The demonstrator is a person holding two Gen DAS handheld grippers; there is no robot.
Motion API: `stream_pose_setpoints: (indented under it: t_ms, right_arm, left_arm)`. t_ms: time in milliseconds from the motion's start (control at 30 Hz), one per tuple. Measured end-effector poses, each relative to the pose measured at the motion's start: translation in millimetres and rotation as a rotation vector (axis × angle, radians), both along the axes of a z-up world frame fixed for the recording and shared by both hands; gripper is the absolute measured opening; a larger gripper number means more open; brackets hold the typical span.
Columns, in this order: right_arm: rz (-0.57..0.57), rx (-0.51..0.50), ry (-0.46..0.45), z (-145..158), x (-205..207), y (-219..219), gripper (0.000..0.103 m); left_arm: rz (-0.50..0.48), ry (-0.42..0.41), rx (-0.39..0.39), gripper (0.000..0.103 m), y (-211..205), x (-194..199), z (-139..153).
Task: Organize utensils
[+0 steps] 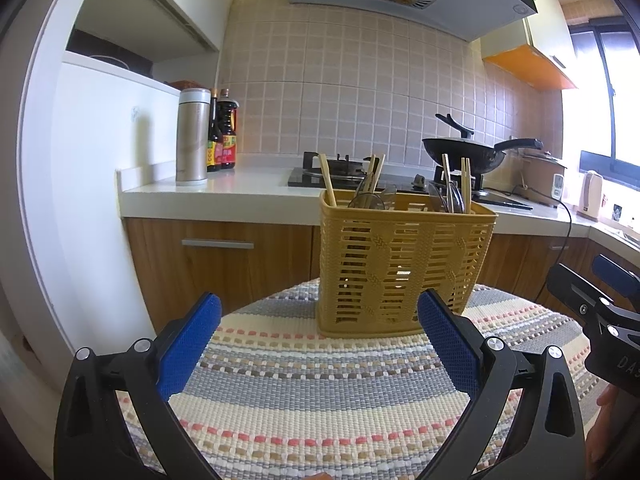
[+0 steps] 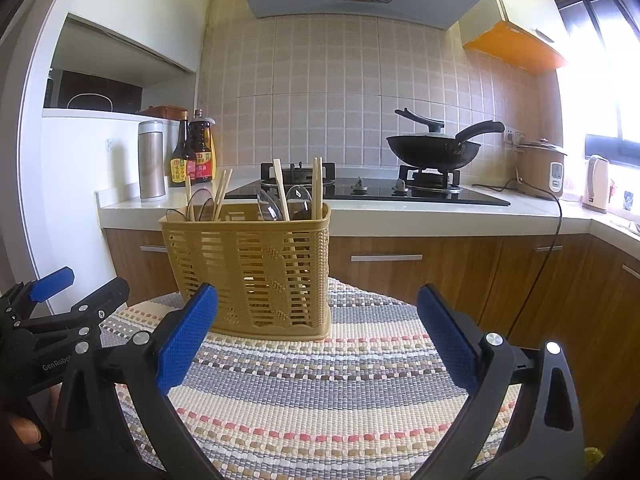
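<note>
A yellow slatted utensil basket (image 1: 404, 264) stands upright on a striped woven mat (image 1: 320, 392); it also shows in the right wrist view (image 2: 256, 268). Wooden chopsticks (image 1: 327, 180) and clear dark spoons (image 1: 370, 196) stick up out of it, also seen in the right wrist view as chopsticks (image 2: 281, 188) and spoons (image 2: 269, 204). My left gripper (image 1: 320, 312) is open and empty, just in front of the basket. My right gripper (image 2: 318, 304) is open and empty, in front of the basket and to its right. Each gripper shows at the edge of the other's view.
Behind the mat runs a white counter (image 2: 400, 216) with a gas hob, a black wok (image 2: 434, 148), a steel flask (image 2: 152, 160), sauce bottles (image 2: 196, 152), a rice cooker (image 2: 542, 168) with a trailing cord, and a kettle. Wooden cabinets stand below.
</note>
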State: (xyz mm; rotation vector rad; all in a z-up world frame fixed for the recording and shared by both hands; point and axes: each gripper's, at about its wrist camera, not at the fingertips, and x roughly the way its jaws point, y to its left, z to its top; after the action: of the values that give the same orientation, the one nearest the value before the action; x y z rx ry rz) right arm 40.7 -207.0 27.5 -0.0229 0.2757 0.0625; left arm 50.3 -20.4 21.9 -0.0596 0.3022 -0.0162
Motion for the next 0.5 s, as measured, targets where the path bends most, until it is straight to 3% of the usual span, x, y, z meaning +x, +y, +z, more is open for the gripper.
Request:
stream_pose_setpoints:
  t_ms: [500]
  right_arm:
    - [0.006, -0.003, 0.007, -1.0, 1.5, 1.6, 0.095]
  left_arm:
    - [0.003, 0.000, 0.005, 0.095, -2.0, -1.2, -0.3]
